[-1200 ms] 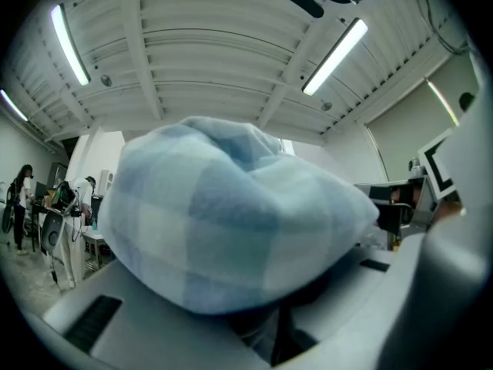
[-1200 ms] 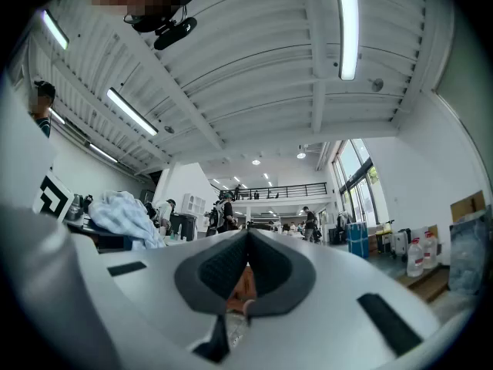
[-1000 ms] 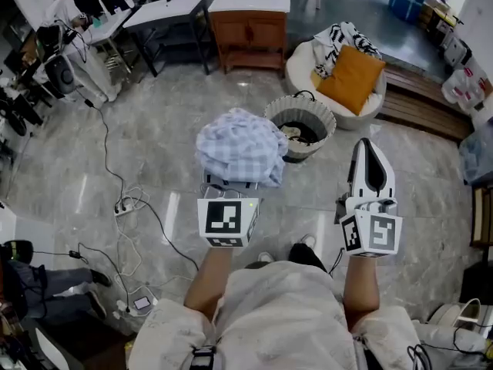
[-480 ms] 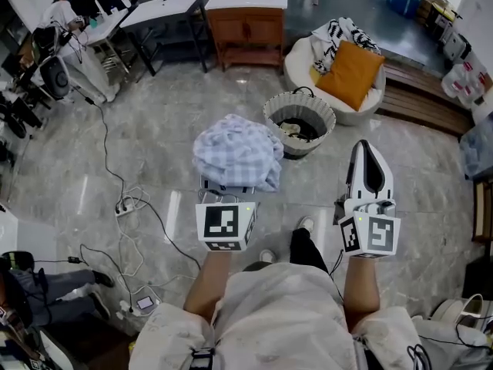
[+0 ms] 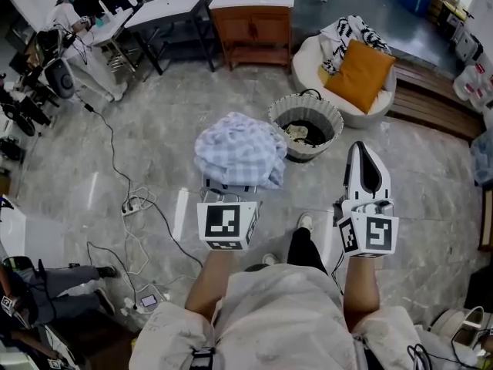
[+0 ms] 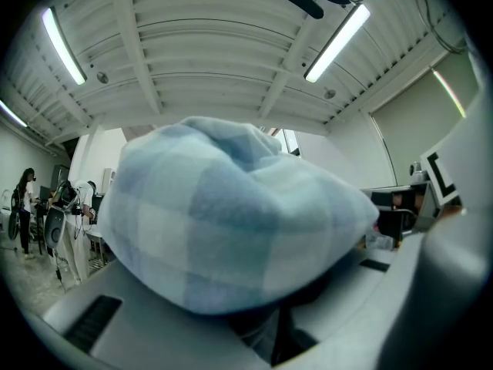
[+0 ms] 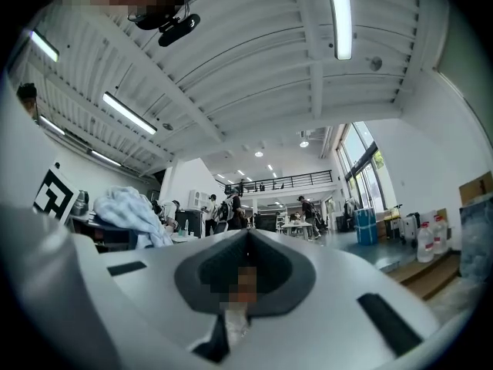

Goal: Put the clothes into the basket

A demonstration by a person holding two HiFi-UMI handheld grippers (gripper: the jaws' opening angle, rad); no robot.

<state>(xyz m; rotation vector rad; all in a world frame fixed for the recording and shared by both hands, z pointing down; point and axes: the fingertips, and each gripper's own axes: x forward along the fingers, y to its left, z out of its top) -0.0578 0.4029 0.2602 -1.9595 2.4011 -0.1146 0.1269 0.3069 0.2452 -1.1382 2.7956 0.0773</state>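
A bundled blue-and-white plaid cloth [image 5: 240,151] rests on top of my left gripper [image 5: 229,185], which is shut on its underside and held level above the floor. In the left gripper view the cloth [image 6: 231,222] fills the middle and hides the fingertips. The round woven basket [image 5: 304,126] stands on the floor just beyond and to the right of the cloth, with some light clothes inside. My right gripper [image 5: 363,151] is shut and empty, to the right of the basket's near rim. Its jaws [image 7: 246,237] meet at the tip.
A white round seat [image 5: 308,68] with an orange cushion [image 5: 358,72] sits behind the basket. A wooden cabinet [image 5: 253,21] stands further back. Cables and a power strip [image 5: 131,205] trail over the floor on the left. A wooden bench [image 5: 431,106] runs along the right.
Both grippers keep the same pose, the cloth still held by the left. The floor has shifted below, and a dark trouser leg with a shoe has stepped forward between the arms.
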